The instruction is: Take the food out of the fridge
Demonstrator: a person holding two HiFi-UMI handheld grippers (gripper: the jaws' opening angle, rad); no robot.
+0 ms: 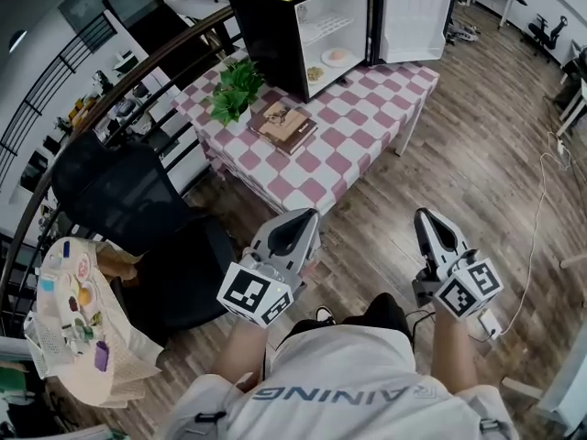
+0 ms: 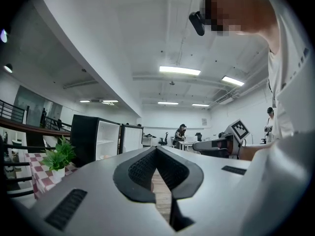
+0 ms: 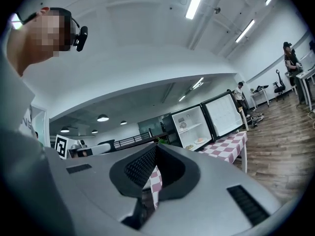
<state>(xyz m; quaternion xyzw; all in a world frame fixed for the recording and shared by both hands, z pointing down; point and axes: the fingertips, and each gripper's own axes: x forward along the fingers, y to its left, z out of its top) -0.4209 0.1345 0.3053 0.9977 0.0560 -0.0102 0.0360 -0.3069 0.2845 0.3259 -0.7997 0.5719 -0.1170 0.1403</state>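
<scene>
Pointing level, left tongs (image 1: 308,215), right tongs (image 1: 425,214), shut

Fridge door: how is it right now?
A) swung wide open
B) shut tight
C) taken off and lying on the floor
A: the fridge on the checked table has its door swung wide open, so a plate of food shows inside.
</scene>
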